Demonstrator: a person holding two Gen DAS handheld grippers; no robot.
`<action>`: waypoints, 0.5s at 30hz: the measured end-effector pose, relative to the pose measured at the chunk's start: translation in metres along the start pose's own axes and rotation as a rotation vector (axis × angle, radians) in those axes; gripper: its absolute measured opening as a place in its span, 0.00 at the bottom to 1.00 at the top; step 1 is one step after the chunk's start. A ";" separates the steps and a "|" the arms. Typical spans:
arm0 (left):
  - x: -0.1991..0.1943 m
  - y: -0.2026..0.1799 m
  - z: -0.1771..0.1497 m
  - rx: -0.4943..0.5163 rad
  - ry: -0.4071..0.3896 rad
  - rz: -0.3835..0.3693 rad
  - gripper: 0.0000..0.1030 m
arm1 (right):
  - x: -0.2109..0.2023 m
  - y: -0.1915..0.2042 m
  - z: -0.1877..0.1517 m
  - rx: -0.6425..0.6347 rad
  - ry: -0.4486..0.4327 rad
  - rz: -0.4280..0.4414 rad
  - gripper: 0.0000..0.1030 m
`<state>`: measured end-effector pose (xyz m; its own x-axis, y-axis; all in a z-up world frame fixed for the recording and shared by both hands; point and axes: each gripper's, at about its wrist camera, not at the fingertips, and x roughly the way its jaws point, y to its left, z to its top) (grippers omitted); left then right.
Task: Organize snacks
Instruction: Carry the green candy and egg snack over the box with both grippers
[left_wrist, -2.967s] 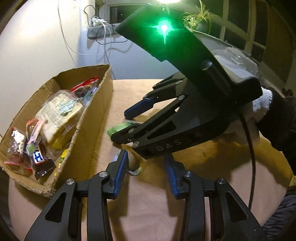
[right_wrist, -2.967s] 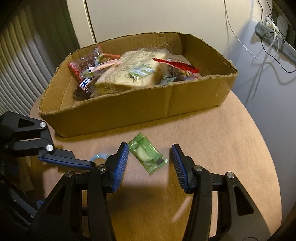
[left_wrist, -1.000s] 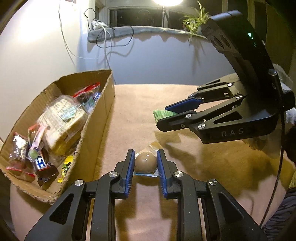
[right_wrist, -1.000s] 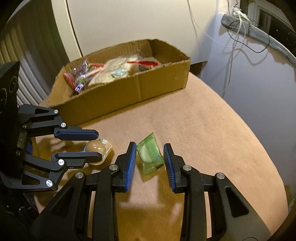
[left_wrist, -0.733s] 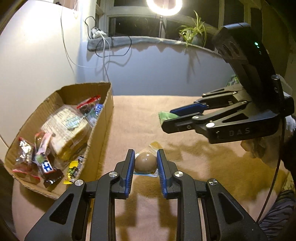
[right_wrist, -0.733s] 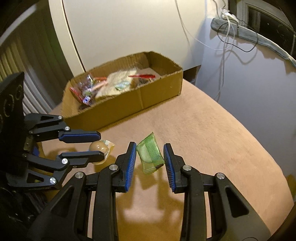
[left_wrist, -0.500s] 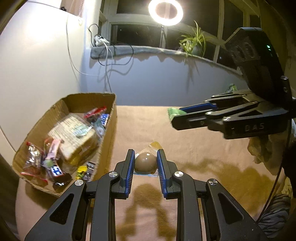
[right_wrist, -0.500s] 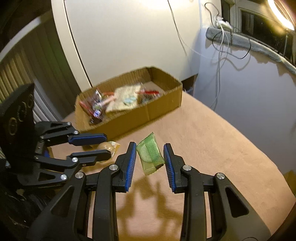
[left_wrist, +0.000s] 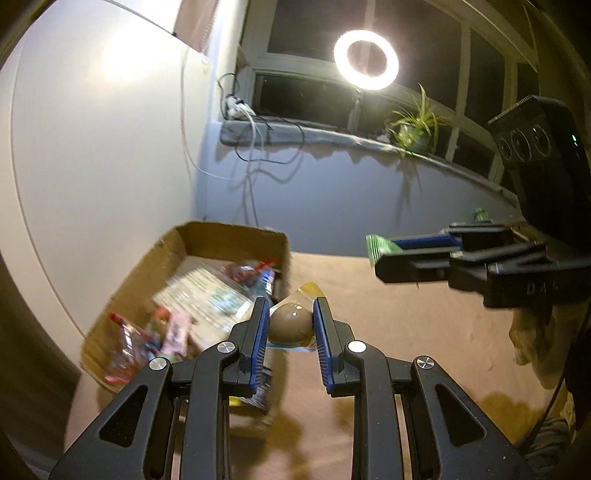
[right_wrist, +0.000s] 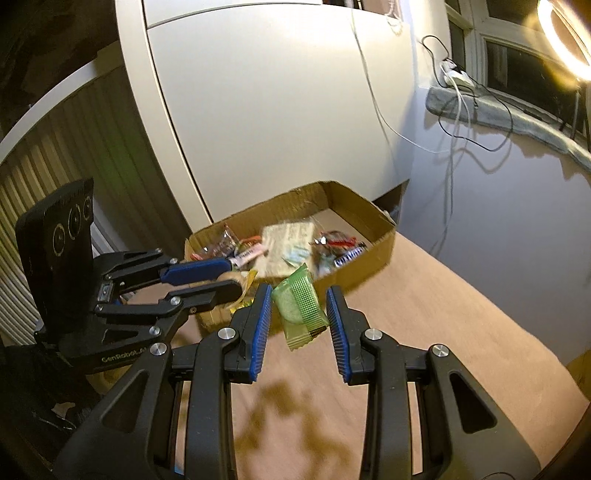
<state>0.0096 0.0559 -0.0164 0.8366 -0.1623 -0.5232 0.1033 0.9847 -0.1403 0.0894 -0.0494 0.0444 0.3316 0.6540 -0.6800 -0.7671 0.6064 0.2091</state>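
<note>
We carry a brown ball (left_wrist: 289, 325) pinched in our left gripper (left_wrist: 289, 326) and a green packet (right_wrist: 300, 303) in our right gripper (right_wrist: 298, 314), box (right_wrist: 364, 218) at 12 o'clock; releasing short drops both outside.

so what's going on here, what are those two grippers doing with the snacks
A person is tidying snacks into a cardboard box on a tan table, one handheld gripper in each hand. The left gripper is shut on a round brown wrapped snack, and the right gripper is shut on a green packet. Both are held up in the air near the box, which already holds several wrapped snacks. Neither item has been dropped in yet.
</note>
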 end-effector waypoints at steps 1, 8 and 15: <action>0.000 0.003 0.002 -0.003 -0.006 0.008 0.22 | 0.003 0.002 0.003 -0.003 0.001 0.001 0.31; 0.002 0.025 0.010 -0.021 -0.026 0.056 0.22 | 0.030 0.012 0.027 -0.027 0.004 0.004 0.31; 0.005 0.038 0.007 -0.025 -0.026 0.093 0.22 | 0.056 0.016 0.045 -0.040 0.011 0.001 0.31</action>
<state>0.0216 0.0925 -0.0185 0.8559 -0.0678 -0.5127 0.0110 0.9935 -0.1131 0.1208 0.0175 0.0413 0.3250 0.6491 -0.6878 -0.7888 0.5872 0.1814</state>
